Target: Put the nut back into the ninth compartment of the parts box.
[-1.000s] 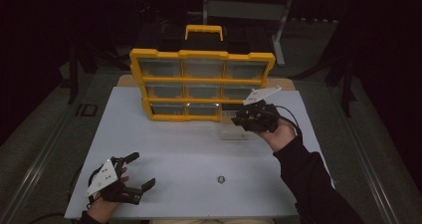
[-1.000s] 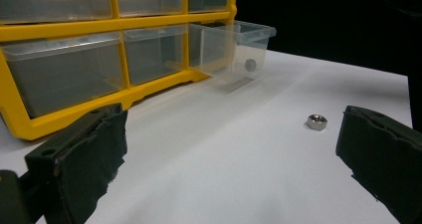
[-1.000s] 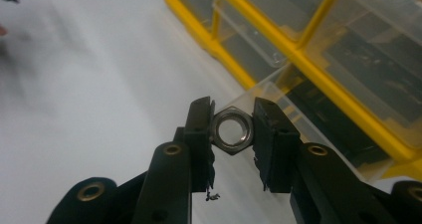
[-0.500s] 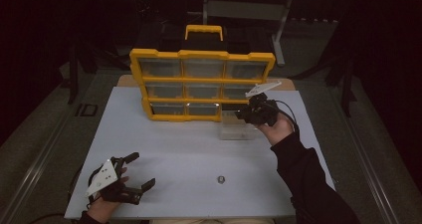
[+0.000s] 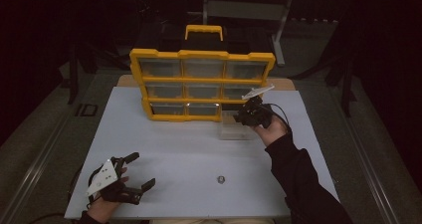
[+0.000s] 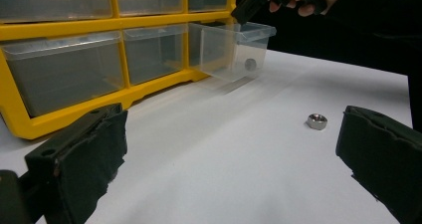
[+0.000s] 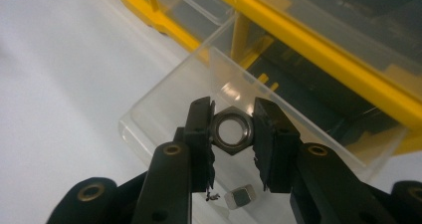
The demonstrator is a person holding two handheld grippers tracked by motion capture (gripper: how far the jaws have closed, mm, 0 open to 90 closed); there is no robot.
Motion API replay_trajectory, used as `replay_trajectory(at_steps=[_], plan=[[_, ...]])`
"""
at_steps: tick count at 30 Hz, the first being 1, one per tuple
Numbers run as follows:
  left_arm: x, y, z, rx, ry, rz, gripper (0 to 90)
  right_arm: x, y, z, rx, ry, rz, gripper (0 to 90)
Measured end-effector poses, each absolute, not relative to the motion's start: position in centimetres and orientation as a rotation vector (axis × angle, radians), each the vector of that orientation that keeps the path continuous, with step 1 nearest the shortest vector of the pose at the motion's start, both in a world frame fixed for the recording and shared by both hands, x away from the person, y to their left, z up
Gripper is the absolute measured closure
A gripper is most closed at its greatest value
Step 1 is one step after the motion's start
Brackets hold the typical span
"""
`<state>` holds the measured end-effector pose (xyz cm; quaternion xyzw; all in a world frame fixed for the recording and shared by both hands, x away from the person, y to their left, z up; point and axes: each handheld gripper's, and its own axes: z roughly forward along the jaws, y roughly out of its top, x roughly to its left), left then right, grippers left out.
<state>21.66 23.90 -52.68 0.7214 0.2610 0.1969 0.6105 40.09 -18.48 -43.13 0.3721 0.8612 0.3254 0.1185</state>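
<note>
Right gripper view: tool (image 7: 231, 134) pinching nut (image 7: 231, 130).

The right gripper (image 7: 231, 129) is held out at the far right of the table on an outstretched, dark-sleeved forearm, tilted downward, its jaws clamped on a hex nut (image 7: 231, 130). The left gripper (image 5: 133, 171) lies low at the near left edge, cradled in the left hand (image 5: 110, 190), jaws spread wide apart with nothing between them.

I see a steel hex nut (image 7: 231, 130) clamped edge-on above the clear drawer (image 7: 164, 112); another nut (image 7: 241, 196) lies inside.
</note>
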Motion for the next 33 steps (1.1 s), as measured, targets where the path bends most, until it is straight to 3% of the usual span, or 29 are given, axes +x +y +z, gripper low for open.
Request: replay_trajectory(at_steps=[33], plan=[[21.7, 23.9, -52.7, 1.664, 0.603, 0.452, 0.0, 42.5, -17.1, -46.3, 1.239, 2.619, 0.800, 69.9]])
